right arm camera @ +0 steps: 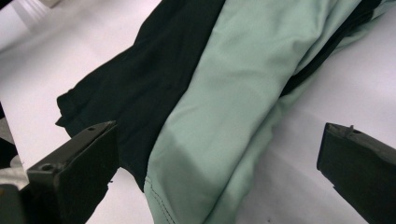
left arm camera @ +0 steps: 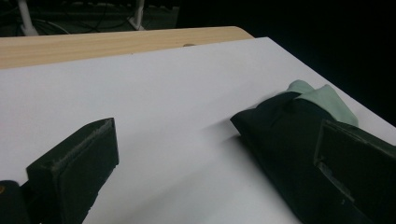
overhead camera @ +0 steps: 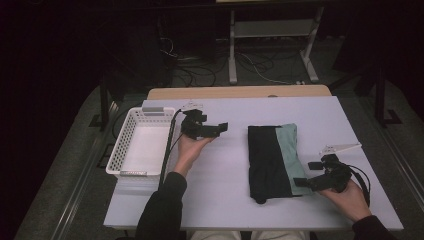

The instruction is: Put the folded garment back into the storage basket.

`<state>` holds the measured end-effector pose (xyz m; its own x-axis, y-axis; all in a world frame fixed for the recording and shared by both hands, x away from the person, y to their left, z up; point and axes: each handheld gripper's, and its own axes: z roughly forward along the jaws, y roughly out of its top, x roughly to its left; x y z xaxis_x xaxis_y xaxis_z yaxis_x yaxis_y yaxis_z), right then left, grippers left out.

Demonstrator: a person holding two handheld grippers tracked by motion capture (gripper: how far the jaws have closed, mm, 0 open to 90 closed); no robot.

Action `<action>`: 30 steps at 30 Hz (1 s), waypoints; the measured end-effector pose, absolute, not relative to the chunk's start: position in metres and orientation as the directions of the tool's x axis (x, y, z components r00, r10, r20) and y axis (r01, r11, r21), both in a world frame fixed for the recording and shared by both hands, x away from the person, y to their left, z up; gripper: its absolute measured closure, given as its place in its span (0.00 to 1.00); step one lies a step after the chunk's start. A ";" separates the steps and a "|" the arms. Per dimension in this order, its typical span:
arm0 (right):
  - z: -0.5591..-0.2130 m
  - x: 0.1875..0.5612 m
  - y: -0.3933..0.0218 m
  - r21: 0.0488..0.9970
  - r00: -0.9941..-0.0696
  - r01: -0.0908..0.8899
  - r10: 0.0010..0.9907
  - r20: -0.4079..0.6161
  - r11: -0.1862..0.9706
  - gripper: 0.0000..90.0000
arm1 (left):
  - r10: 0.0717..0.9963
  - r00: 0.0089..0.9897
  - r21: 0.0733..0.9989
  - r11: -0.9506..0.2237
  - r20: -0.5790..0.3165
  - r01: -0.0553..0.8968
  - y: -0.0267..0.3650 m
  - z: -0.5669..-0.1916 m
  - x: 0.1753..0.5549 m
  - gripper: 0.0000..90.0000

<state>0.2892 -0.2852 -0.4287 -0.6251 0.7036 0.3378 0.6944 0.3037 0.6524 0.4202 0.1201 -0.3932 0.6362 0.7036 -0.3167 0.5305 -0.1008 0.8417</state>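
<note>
A folded garment point(overhead camera: 273, 161), black on its left and pale green on its right, lies flat on the white table point(overhead camera: 225, 195) right of centre. My left gripper point(overhead camera: 216, 129) is held open above the table left of the garment, jaws pointing at its far end; the left gripper view has the garment point(left arm camera: 289, 135) beyond the wide-apart jaws. My right gripper point(overhead camera: 307, 174) is open at the garment's near right corner, close to the green edge. In the right gripper view the green and black cloth point(right arm camera: 224, 102) lies between the spread jaws, which hold nothing.
A white plastic basket point(overhead camera: 141, 141) stands empty at the table's left edge. A strip of bare wood point(overhead camera: 240, 92) runs along the far edge. Cables and a metal stand point(overhead camera: 272, 45) are on the floor beyond.
</note>
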 end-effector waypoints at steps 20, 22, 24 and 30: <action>-0.434 0.290 -0.283 0.616 -0.620 0.718 0.701 0.353 0.325 0.03 | 0.659 0.599 0.779 -0.030 -0.456 0.626 0.095 -0.436 0.441 0.00; -0.434 0.290 -0.283 0.613 -0.622 0.719 0.698 0.356 0.328 0.04 | 0.656 0.597 0.774 -0.031 -0.461 0.632 0.093 -0.439 0.442 0.00; -0.435 0.290 -0.282 0.605 -0.618 0.724 0.700 0.357 0.331 0.07 | 0.653 0.595 0.767 -0.034 -0.468 0.641 0.090 -0.442 0.443 0.00; -0.437 0.290 -0.283 0.595 -0.617 0.731 0.694 0.371 0.333 0.16 | 0.652 0.589 0.749 -0.048 -0.478 0.661 0.083 -0.450 0.446 0.00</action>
